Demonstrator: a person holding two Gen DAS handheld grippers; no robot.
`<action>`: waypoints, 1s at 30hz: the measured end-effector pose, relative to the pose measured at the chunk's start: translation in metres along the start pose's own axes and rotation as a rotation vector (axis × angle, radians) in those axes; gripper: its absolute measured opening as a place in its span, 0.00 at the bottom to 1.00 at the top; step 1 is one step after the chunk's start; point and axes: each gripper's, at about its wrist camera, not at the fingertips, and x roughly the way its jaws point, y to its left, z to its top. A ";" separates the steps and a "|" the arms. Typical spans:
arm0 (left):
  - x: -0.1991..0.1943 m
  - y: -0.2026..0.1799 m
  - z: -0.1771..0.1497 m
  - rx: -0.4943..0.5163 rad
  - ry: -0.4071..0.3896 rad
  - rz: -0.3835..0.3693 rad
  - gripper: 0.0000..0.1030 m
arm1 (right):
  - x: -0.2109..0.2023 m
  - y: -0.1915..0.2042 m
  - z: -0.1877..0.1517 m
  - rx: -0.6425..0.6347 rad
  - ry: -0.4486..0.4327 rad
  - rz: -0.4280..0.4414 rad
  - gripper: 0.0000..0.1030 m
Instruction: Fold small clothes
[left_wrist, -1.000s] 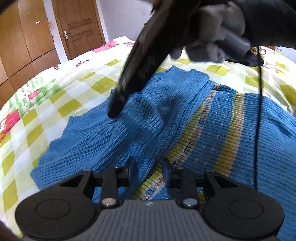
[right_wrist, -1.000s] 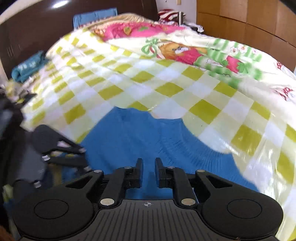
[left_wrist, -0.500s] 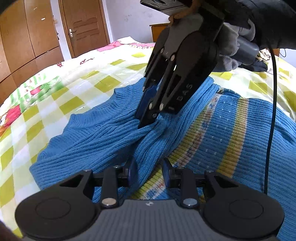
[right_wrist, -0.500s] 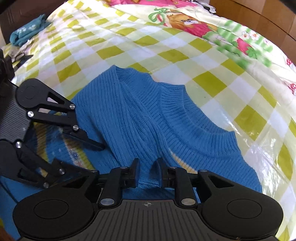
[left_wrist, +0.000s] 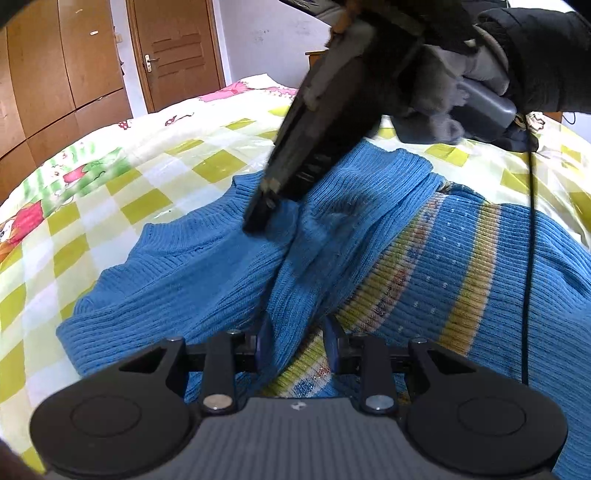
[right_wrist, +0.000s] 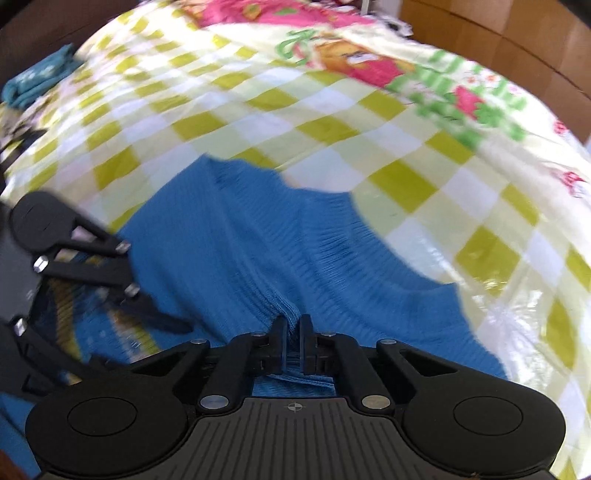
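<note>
A small blue ribbed sweater (left_wrist: 192, 280) with yellow patterned stripes lies on the checked bedspread (left_wrist: 155, 199); it also shows in the right wrist view (right_wrist: 236, 258). My left gripper (left_wrist: 298, 345) is open, its jaws on either side of a raised fold of the sweater above the striped part. My right gripper (right_wrist: 293, 341) is shut on a bunched fold of the blue knit; in the left wrist view its fingers (left_wrist: 258, 218) press into the sweater just ahead, held by a gloved hand.
The bed has a yellow-green checked cover with cartoon prints (right_wrist: 369, 62). A wooden door (left_wrist: 177, 51) and wardrobe (left_wrist: 55, 74) stand beyond it. Folded teal cloth (right_wrist: 37, 81) lies at the far bed edge. A black cable (left_wrist: 528, 258) hangs over the sweater.
My right gripper has closed on a fold of the blue knit and swung lower over the sweater. My left gripper has stayed open in place.
</note>
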 end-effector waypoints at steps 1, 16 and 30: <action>0.000 0.000 0.000 -0.002 0.000 0.002 0.42 | 0.002 -0.004 0.003 0.019 -0.019 -0.035 0.00; -0.009 0.001 0.014 -0.036 0.028 0.030 0.43 | -0.069 -0.043 -0.044 0.282 -0.215 -0.129 0.10; 0.026 0.065 0.032 -0.349 0.104 0.234 0.50 | -0.064 -0.058 -0.127 0.407 -0.066 -0.213 0.00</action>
